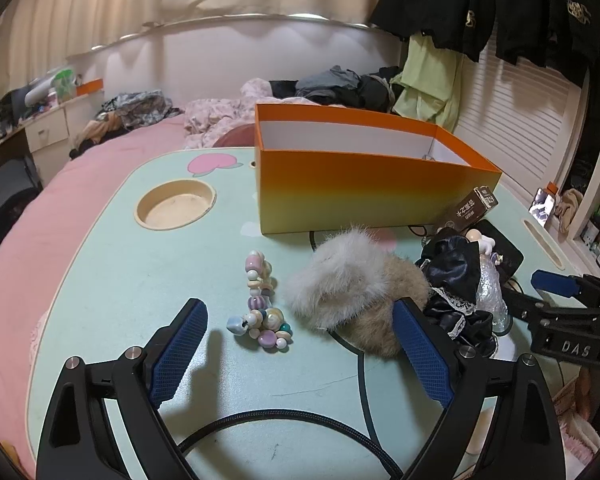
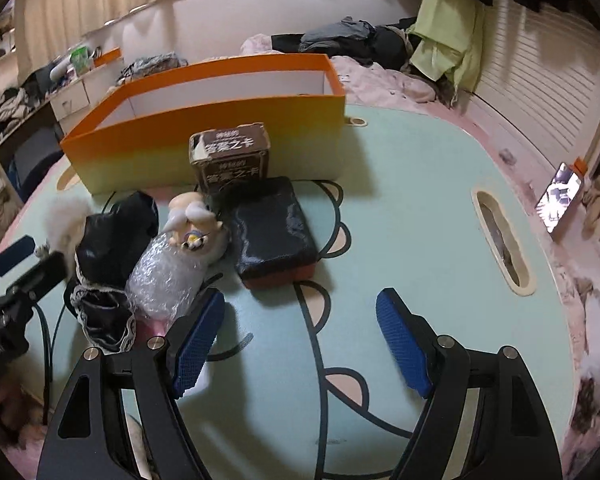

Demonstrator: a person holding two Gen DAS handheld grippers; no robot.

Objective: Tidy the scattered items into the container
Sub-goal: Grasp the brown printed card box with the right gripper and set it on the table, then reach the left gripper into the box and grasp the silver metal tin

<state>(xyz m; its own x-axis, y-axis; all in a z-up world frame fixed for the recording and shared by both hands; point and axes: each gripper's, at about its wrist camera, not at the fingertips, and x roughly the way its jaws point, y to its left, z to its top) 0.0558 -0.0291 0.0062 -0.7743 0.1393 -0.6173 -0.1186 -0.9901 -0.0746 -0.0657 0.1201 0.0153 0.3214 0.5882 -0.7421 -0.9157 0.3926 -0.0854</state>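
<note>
An open orange box [image 1: 360, 196] stands at the back of the mint table [image 1: 120, 280]; it also shows in the right wrist view [image 2: 204, 140]. A pastel bead string [image 1: 260, 304] lies just ahead of my open, empty left gripper [image 1: 300, 344]. A grey-brown fur pompom [image 1: 352, 292] lies by its right finger. A black lace cloth [image 2: 112, 256], a bubble-wrapped figure [image 2: 168, 268], a dark case [image 2: 272, 232] and a brown card box [image 2: 232, 156] lie ahead-left of my open, empty right gripper [image 2: 300, 340].
A round cup recess [image 1: 175, 204] sits at the table's left, a slot [image 2: 500, 236] at its right. A black cable [image 1: 360, 360] crosses the table. A phone [image 2: 560, 200] stands beyond the right edge. A pink bed with clothes surrounds the table.
</note>
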